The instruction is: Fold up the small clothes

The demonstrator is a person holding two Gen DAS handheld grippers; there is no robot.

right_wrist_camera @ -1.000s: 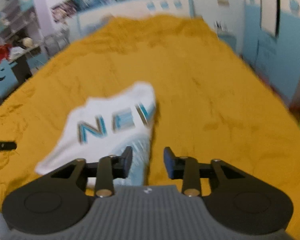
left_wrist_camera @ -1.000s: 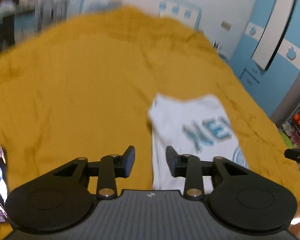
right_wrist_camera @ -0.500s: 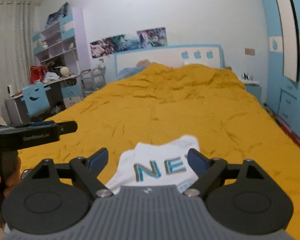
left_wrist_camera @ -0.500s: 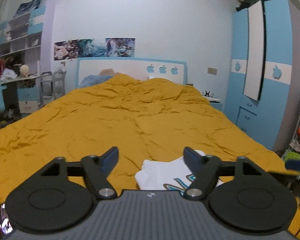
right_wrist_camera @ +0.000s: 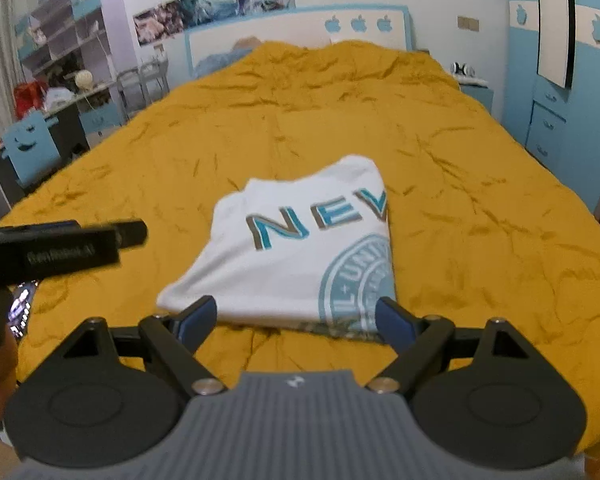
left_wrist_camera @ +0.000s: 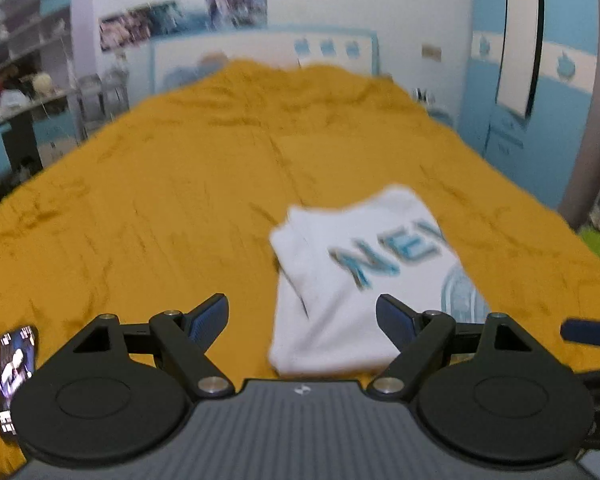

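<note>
Since half a second ago both cameras have tilted down. Left gripper [left_wrist_camera: 302, 314] and right gripper [right_wrist_camera: 296, 316] both gape, empty. Folded white shirt [right_wrist_camera: 300, 248], printed "NEV", lies on orange bedspread [right_wrist_camera: 340, 120], 12 o'clock of the right gripper.

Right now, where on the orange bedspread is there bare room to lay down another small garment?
The orange bedspread lies bare between the folded white T-shirt with blue letters and the headboard, and on its right. Near-left is crowded: a lit phone and the left gripper.
</note>
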